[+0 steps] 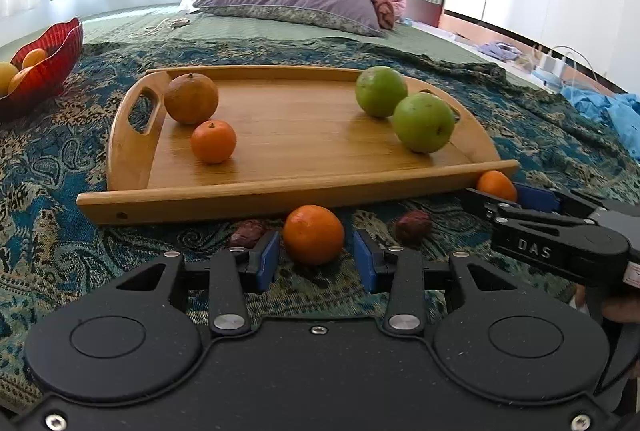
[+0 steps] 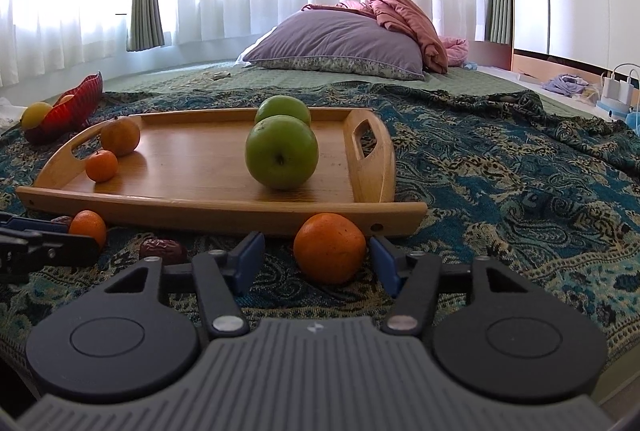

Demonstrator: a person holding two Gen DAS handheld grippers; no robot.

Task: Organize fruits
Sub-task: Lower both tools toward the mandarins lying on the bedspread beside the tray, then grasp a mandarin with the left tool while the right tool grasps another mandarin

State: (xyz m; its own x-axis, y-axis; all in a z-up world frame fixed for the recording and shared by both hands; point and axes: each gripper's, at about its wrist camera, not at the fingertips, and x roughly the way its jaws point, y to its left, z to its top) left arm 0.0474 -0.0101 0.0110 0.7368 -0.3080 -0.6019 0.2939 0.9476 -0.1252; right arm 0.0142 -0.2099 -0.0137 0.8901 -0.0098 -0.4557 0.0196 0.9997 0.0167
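Tray (image 1: 280,191): wooden, lying on the bed's patterned blanket (image 1: 60,211), its long near rim facing both cameras.
Done so far: a large orange (image 1: 191,99) and a small orange (image 1: 213,142) sit together at the tray's left end. Two green apples (image 1: 381,91) (image 1: 423,123) touch each other at its right end.
Left to do, as I judge it: two loose oranges lie on the blanket just outside the near rim, so the sorting looks past halfway.
Left gripper (image 1: 316,255): its fingers closely bracket the left loose orange (image 1: 314,235), with a sliver of blanket showing on each side. I cannot tell whether they press on it.
Right gripper (image 2: 316,255): released. The right loose orange (image 2: 330,247) lies against its right finger, and the left finger stands clear of it.
Dates (image 1: 413,225) (image 1: 248,233): two dark ones on the blanket beside the left loose orange.
Red bowl (image 1: 48,71): near the bed's far left edge, holding yellow and orange fruit.
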